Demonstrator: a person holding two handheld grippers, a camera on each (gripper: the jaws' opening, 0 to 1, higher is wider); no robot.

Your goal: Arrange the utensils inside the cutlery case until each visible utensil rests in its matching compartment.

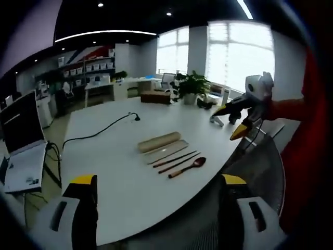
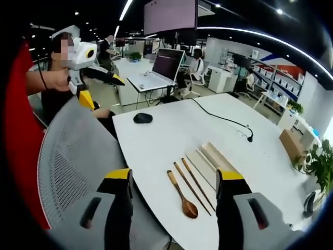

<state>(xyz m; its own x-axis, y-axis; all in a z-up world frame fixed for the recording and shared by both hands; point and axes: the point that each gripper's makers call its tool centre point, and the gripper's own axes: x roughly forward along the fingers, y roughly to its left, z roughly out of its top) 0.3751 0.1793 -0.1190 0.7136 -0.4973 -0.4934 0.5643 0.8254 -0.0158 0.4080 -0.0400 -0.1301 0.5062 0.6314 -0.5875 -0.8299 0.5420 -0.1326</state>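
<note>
Utensils (image 2: pixel 190 190) lie untouched; both grippers' fingers (image 2: pixel 118 179) spread empty.

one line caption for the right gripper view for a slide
Open right gripper above a white table where a wooden spoon, chopsticks and cutlery case lie side by side.

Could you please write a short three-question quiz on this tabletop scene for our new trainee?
1. True or false: the wooden spoon already lies inside the cutlery case.
2. Which lies closest to the case: A) spoon, B) chopsticks, C) computer mouse?
3. Fill in: the left gripper and the right gripper both have ___ jaws.

Key: 1 false, it lies on the table beside the chopsticks; 2 B; 3 open.
</note>
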